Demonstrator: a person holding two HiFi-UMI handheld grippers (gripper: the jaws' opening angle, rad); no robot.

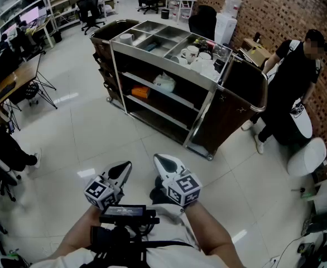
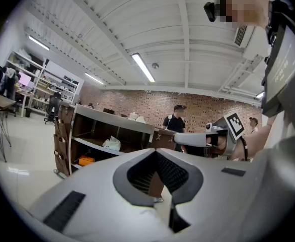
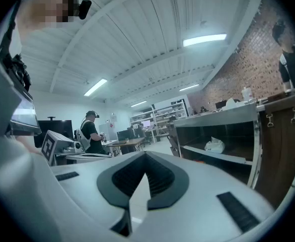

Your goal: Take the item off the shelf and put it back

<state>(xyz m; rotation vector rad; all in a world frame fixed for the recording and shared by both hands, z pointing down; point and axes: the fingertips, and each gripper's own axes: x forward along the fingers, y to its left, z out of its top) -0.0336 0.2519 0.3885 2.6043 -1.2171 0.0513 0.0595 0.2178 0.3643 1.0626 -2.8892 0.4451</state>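
Nearest, at 6 o'clock in the head view: left gripper (image 1: 124, 169) and right gripper (image 1: 163, 163) side by side, held close to the body and about level, tips aimed at 12 toward the cart. This looks like a carry pose, nothing started yet. Left gripper view shows the jaws pressed together with nothing between them; right gripper view shows the same, tips meeting and empty. Bare floor (image 1: 96, 127) lies between the grippers and the cart, so it is well out of reach and calls for a walk-up first. Cart (image 1: 208, 102) at 12, open side facing the person, so the shelves can be reached head-on. The likely task item is a white bundle (image 1: 164, 83) on the middle shelf, resting near the front edge, untouched. An orange box (image 1: 140, 92) sits one shelf down, at 7 from the bundle; which of the two is meant I can't tell. Cups (image 1: 191, 53) crowd the top tray at 1. Farthest, a bystander (image 1: 294, 77) stands at 2 by the brick wall, clear of the route.
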